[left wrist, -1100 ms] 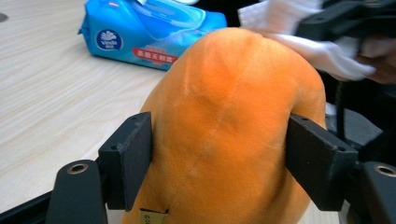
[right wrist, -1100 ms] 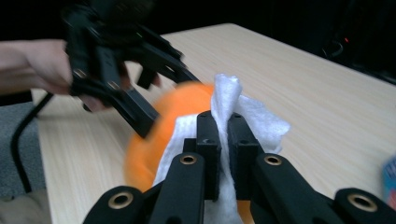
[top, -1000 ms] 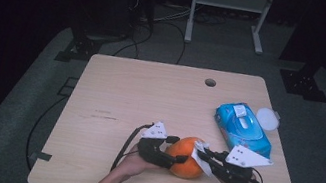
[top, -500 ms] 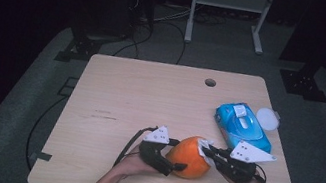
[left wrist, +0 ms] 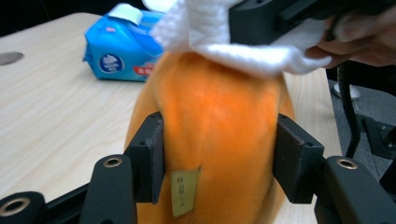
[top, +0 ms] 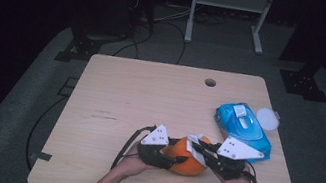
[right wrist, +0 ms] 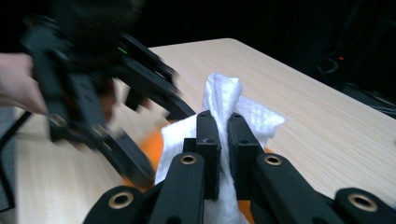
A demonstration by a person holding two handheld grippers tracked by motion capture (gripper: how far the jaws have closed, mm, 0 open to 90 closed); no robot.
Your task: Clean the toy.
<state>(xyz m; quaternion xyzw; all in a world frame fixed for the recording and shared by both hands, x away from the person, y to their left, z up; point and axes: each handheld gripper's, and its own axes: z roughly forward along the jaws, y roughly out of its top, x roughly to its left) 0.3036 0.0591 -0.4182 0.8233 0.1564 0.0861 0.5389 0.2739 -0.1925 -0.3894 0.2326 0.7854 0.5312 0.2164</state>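
An orange plush toy (top: 187, 160) lies near the table's front edge between both hands. My left gripper (top: 178, 159) holds it from the left. In the left gripper view the jaws have just been closing, and the pads (left wrist: 149, 154) now press into the orange plush toy (left wrist: 219, 116) on both sides. My right gripper (right wrist: 222, 135) is shut on a white wipe (right wrist: 224, 98), which rests on top of the toy. The same white wipe (left wrist: 243, 51) drapes over the toy's far end, and the right gripper (top: 197, 149) comes in from the right.
A blue pack of wet wipes (top: 243, 128) lies at the table's right edge, just behind the right hand, with a white round lid (top: 267, 119) beside it. The wooden table (top: 139, 97) has a cable hole (top: 210, 82) at the back.
The left gripper's jaws have closed in onto the orange toy. Both hands and the toy stay in about the same place; the right gripper still holds the wipe.
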